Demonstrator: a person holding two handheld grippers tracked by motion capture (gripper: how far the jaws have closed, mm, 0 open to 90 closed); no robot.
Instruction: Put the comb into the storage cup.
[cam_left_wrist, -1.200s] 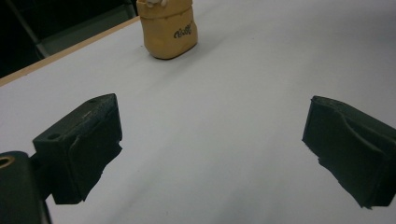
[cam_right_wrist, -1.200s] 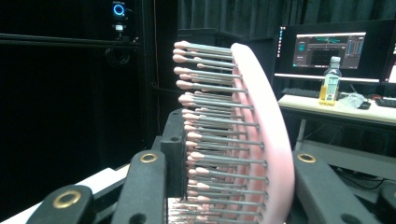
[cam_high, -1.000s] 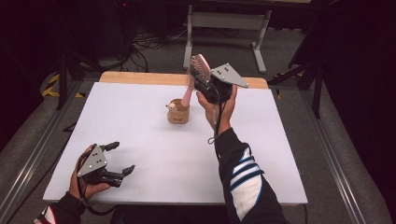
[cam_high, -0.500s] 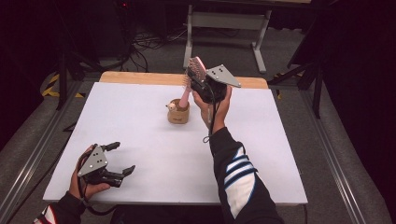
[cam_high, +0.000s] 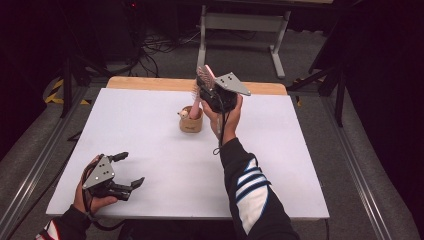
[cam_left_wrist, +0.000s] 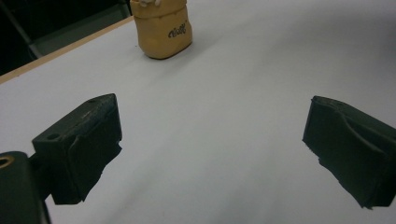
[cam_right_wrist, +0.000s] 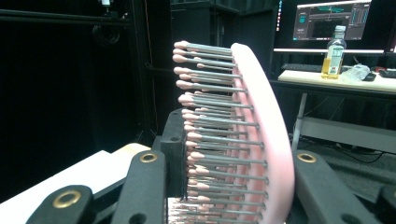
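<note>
A pink hairbrush (cam_high: 204, 78) with metal bristles stands upright over the table's far middle, and my right gripper (cam_high: 209, 94) is shut on its head. In the right gripper view the brush (cam_right_wrist: 254, 135) sits between the black jaws of that gripper (cam_right_wrist: 233, 186), bristles facing left. Its pink handle (cam_high: 196, 106) reaches down to the mouth of a tan holder (cam_high: 191, 122); I cannot tell how deep it goes. My left gripper (cam_high: 131, 169) rests open at the table's near left. From the left gripper (cam_left_wrist: 210, 154), the holder (cam_left_wrist: 162, 28) is far ahead.
The white table top (cam_high: 150, 140) has a wooden strip along its far edge (cam_high: 150, 83). A small pale item (cam_high: 184, 114) pokes out of the holder. A metal stand (cam_high: 240, 22) and cables lie on the floor beyond. A bottle (cam_right_wrist: 334, 46) stands on a far desk.
My right gripper has carried the brush slightly left, so its handle now lines up over the holder. The left gripper has stayed put.
</note>
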